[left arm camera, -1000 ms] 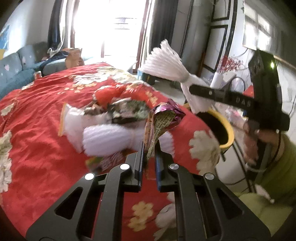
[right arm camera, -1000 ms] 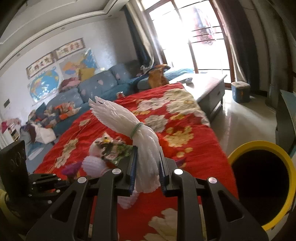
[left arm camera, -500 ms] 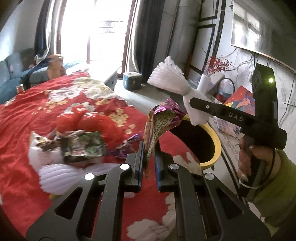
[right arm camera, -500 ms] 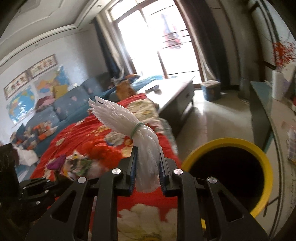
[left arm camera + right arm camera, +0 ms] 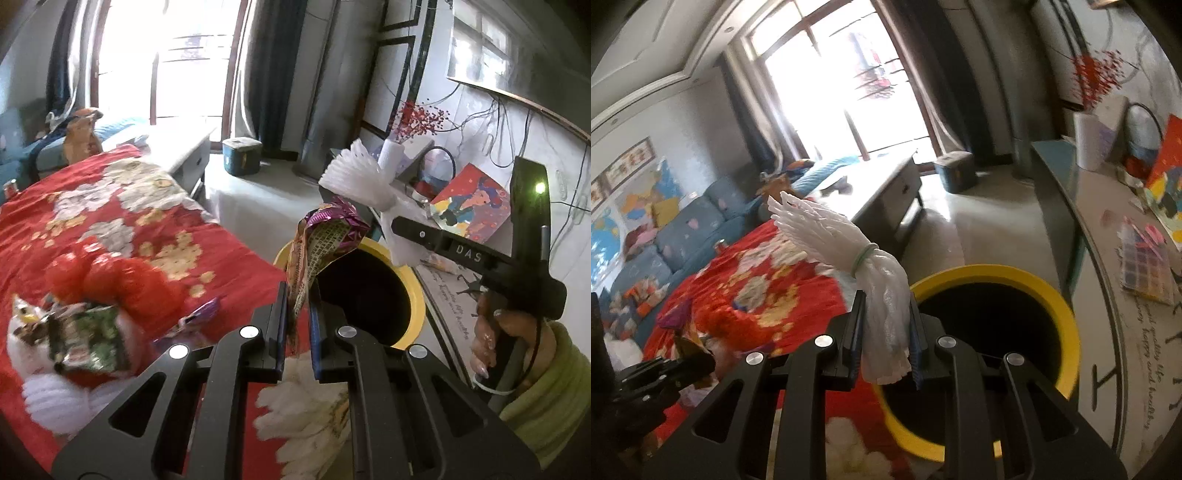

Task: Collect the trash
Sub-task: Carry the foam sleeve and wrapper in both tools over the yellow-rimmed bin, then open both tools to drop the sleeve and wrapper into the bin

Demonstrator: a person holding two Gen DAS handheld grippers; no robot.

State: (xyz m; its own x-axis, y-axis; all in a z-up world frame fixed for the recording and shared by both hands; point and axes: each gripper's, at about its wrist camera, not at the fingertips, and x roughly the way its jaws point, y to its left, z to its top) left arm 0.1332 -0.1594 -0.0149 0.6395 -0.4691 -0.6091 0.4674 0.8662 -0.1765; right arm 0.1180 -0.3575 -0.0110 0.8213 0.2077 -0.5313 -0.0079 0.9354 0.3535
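- Pinching a crinkly foil wrapper [image 5: 325, 236], your left gripper [image 5: 297, 321] hangs at the yellow bin [image 5: 415, 291] rim's 9 o'clock edge.
- Your right gripper [image 5: 886, 332] clamps a ribbed white plastic bundle [image 5: 849, 247] beside the round, dark, open bin mouth.

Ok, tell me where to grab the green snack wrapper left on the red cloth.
Grip the green snack wrapper by its raised right edge, coming from above. It lies crumpled on top of white foam netting, so a low side approach would likely snag that. The picture is blurred there.
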